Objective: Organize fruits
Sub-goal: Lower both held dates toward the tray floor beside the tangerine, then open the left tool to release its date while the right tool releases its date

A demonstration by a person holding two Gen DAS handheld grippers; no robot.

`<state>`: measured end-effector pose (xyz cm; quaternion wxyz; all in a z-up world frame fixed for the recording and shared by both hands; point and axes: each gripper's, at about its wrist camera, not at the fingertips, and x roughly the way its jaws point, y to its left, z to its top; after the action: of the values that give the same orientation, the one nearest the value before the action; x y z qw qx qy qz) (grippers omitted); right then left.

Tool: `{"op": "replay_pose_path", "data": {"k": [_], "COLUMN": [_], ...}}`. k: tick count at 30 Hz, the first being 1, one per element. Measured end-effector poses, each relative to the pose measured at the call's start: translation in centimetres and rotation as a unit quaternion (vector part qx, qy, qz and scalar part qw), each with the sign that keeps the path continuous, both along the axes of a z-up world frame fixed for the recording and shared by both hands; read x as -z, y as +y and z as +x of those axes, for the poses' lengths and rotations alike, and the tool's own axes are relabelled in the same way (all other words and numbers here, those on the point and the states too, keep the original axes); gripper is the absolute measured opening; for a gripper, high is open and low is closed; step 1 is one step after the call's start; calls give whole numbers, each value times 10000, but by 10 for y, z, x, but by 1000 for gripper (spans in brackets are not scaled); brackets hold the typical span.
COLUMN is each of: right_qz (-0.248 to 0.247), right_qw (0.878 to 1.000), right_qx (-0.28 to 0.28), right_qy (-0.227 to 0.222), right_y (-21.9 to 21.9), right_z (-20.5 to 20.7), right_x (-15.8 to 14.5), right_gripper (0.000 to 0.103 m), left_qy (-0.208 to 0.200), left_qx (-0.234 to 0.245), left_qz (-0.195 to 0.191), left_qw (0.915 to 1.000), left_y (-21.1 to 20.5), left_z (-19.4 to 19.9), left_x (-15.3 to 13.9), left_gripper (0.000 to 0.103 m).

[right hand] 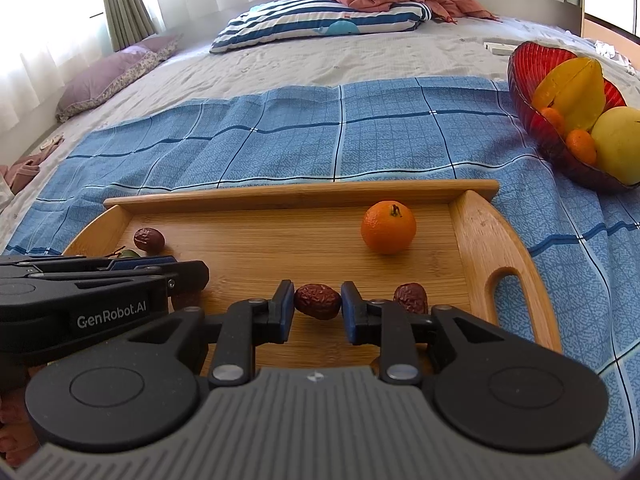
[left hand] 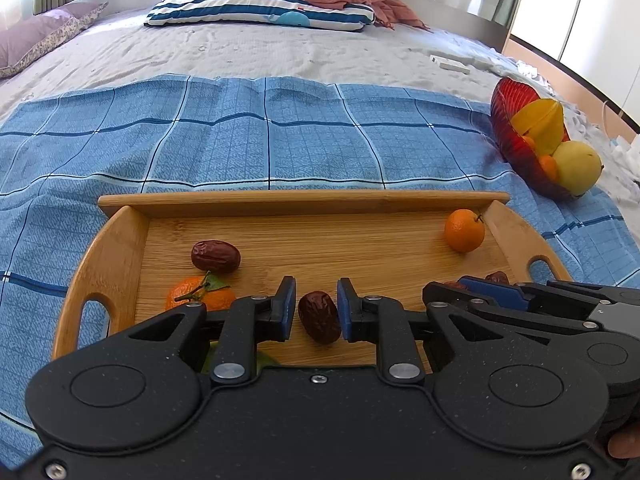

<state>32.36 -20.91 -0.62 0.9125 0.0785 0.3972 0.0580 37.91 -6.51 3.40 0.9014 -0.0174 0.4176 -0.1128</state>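
Between left claw (left hand: 317,312) pads: date (left hand: 319,317), pinched; right claw (right hand: 316,307) pinching another date (right hand: 318,301).

My left wrist view sits low and close over the wooden tray's (left hand: 312,203) near edge, facing the striped pillow (left hand: 260,8). My right wrist view faces likewise from farther right; both share the tray (right hand: 280,194) and red bowl (right hand: 532,80).

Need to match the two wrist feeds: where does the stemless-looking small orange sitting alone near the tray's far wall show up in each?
Left wrist: the lone orange sits far right, in the wooden tray corner by the far wall.
Right wrist: the lone orange sits right of centre, just before the wooden tray far wall.
Shared landmark: the red fruit bowl at the right edge of both.
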Motion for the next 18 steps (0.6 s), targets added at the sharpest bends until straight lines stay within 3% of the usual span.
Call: {"op": "replay_pose_path", "data": {"k": [2,9,11,18], "right_qz": [8,23,25,39], "right_qw": [10000,10000,10000,9999], "right_qx": [11,40,48,156], "right_qy": [-5,-20,-32,-59], "right_y": [0,0,0,-1], "right_z": [0,-1,-1,-2], "right_x": [0,-1,-1,-1], "right_gripper": [40,43,51,54], "left_qy": [-1,-29,-57,-236], "left_qx": [-5,20,27,25], "left_qz": [-5,1,-1,19], "left_qw": [10000,10000,10000,9997], "left_y": [0,0,0,4], "left_z": [0,-2,-3,-11], "left_x": [0,-1,-3,-6], "left_gripper": [22,31,35,43]}}
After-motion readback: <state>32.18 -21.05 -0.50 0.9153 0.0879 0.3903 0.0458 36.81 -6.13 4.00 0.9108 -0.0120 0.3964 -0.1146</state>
